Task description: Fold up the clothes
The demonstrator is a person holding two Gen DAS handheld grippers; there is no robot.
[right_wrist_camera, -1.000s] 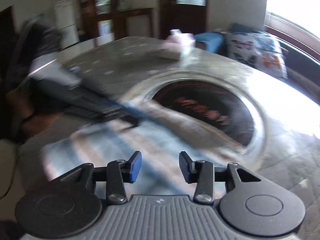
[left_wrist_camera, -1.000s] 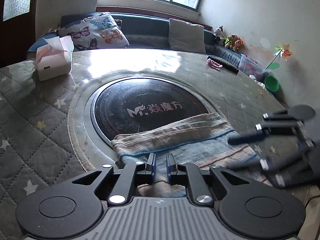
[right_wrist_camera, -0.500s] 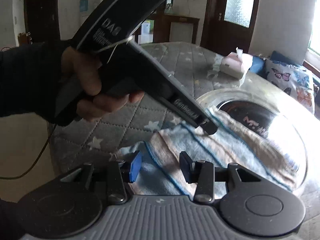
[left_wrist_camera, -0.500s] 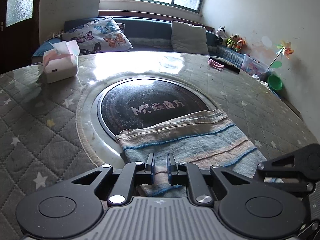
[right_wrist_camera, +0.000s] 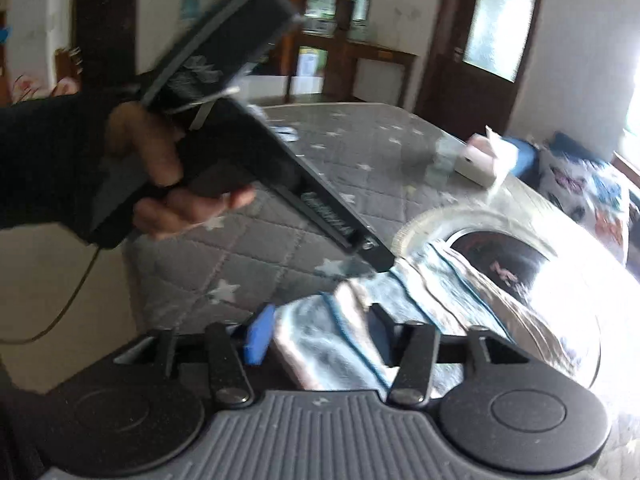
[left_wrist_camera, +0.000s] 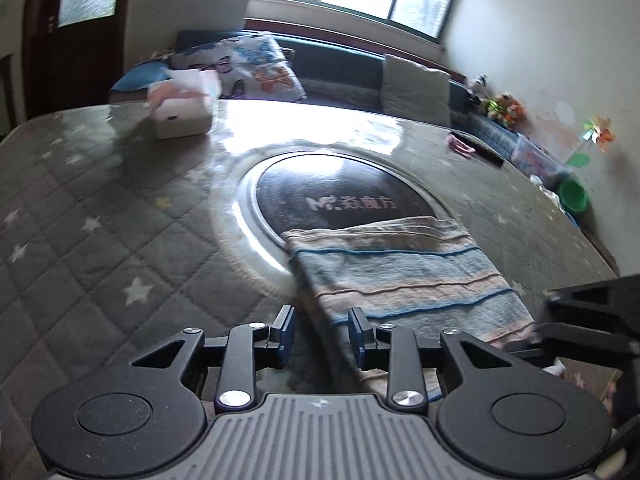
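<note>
Striped cloth [left_wrist_camera: 404, 276], blue and beige, folded and lying flat on quilted grey table cover [left_wrist_camera: 92, 216], far end overlapping dark round glass plate [left_wrist_camera: 340, 196] at table centre; left gripper [left_wrist_camera: 322, 334] just over near left corner of cloth, jaws parted, nothing between them; right gripper [right_wrist_camera: 316, 338] low over near end of cloth, jaws spread wide, cloth seen in the gap but not pinched; hand [right_wrist_camera: 168, 184] in dark sleeve gripping left tool's handle in right wrist view; tissue box [left_wrist_camera: 182, 114] well apart on far left of table
</note>
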